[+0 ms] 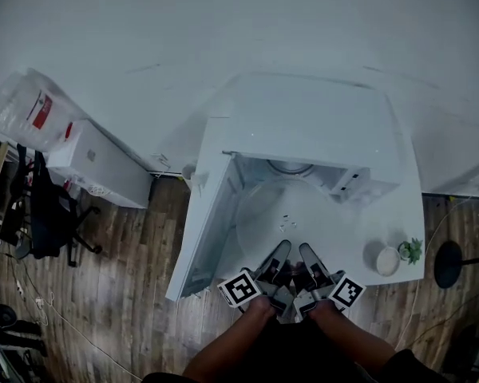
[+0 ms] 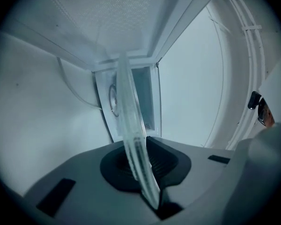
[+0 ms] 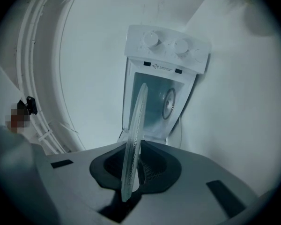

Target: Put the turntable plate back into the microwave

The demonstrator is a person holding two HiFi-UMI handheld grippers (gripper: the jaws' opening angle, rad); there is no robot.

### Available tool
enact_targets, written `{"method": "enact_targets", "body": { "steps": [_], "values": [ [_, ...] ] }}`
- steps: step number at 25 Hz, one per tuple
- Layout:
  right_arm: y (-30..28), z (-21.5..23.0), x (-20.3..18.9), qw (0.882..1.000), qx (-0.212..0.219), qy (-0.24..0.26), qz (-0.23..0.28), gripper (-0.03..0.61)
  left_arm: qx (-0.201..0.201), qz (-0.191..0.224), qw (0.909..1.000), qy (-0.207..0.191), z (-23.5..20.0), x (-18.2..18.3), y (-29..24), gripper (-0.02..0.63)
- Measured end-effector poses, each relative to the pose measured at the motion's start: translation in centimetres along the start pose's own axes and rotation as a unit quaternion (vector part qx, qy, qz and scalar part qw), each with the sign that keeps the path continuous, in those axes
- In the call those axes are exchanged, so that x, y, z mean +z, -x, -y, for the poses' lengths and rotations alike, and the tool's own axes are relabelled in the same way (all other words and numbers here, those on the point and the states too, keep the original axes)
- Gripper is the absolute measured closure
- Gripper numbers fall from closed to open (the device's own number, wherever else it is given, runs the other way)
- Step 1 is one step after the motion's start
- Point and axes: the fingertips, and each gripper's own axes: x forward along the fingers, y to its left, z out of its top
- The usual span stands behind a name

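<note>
The clear glass turntable plate (image 1: 291,214) lies flat in front of the open white microwave (image 1: 303,122), its far edge at the cavity mouth. Both grippers hold its near rim side by side: left gripper (image 1: 275,262) and right gripper (image 1: 311,262). In the left gripper view the plate (image 2: 130,125) shows edge-on, pinched between the dark pads of the left gripper (image 2: 143,165). The right gripper view shows the same: the plate (image 3: 136,130) clamped in the right gripper (image 3: 131,172), with the microwave's knob panel (image 3: 168,48) and cavity (image 3: 157,104) ahead.
The microwave door (image 1: 203,222) hangs open at the left. On the white table (image 1: 399,222) to the right stand a small white bowl (image 1: 387,260) and a little plant (image 1: 411,250). On the floor are a white box (image 1: 96,162), a black chair (image 1: 48,214) and a round black base (image 1: 451,263).
</note>
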Motion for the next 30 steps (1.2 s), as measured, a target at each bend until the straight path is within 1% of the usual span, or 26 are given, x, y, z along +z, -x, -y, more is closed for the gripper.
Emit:
{"method": "enact_targets", "body": {
  "steps": [2, 5, 10, 13, 14, 15, 16, 18, 19, 24, 26, 29, 30],
  "values": [
    [-0.6, 0.3, 0.4, 1.0, -0.001, -0.004, 0.015, 0.522, 0.002, -0.016, 0.9998, -0.006, -0.4, 0.5, -0.7, 0.561],
    [-1.6, 0.7, 1.1, 1.0, -0.001, 0.0, 0.029, 0.522, -0.004, -0.034, 0.9991, -0.026, -0.7, 1.3, -1.9, 0.561],
    [-3.7, 1.7, 2.4, 0.999, -0.007, 0.001, 0.036, 0.522, -0.004, -0.044, 0.9984, -0.035, -1.5, 2.8, -4.0, 0.561],
    [-4.6, 2.8, 3.6, 0.999, -0.018, -0.002, 0.04, 0.522, -0.004, -0.056, 0.9955, -0.077, -2.2, 3.5, -5.8, 0.558],
    [-4.9, 3.1, 4.1, 0.999, -0.019, -0.001, 0.041, 0.522, 0.001, -0.058, 0.9951, -0.079, -2.6, 3.6, -6.3, 0.558],
    [-5.2, 3.2, 4.5, 0.999, -0.017, 0.0, 0.041, 0.522, 0.01, -0.058, 0.9956, -0.073, -3.0, 3.7, -6.7, 0.558],
    [-5.7, 3.3, 4.8, 0.999, -0.014, 0.001, 0.04, 0.522, 0.02, -0.055, 0.9966, -0.059, -3.3, 3.8, -7.0, 0.558],
    [-6.5, 3.7, 5.4, 0.999, -0.014, 0.0, 0.037, 0.52, 0.02, -0.047, 0.9983, -0.027, -3.4, 4.0, -8.0, 0.558],
    [-6.8, 4.0, 5.7, 0.999, -0.016, 0.0, 0.036, 0.519, 0.019, -0.046, 0.9985, -0.022, -3.4, 4.1, -8.5, 0.558],
    [-8.5, 5.4, 7.1, 0.999, -0.023, -0.003, 0.033, 0.518, 0.022, -0.049, 0.9979, -0.037, -4.3, 5.4, -10.9, 0.558],
    [-9.1, 6.0, 7.7, 0.999, -0.027, -0.005, 0.028, 0.518, 0.018, -0.052, 0.9968, -0.057, -4.6, 6.0, -11.8, 0.558],
    [-10.0, 6.3, 8.5, 0.999, -0.023, -0.014, 0.021, 0.522, 0.019, -0.046, 0.9977, -0.046, -4.8, 6.4, -13.0, 0.554],
    [-10.4, 6.4, 8.7, 0.999, -0.017, -0.021, 0.022, 0.523, 0.021, -0.048, 0.997, -0.056, -5.0, 6.7, -13.3, 0.552]
  ]
}}
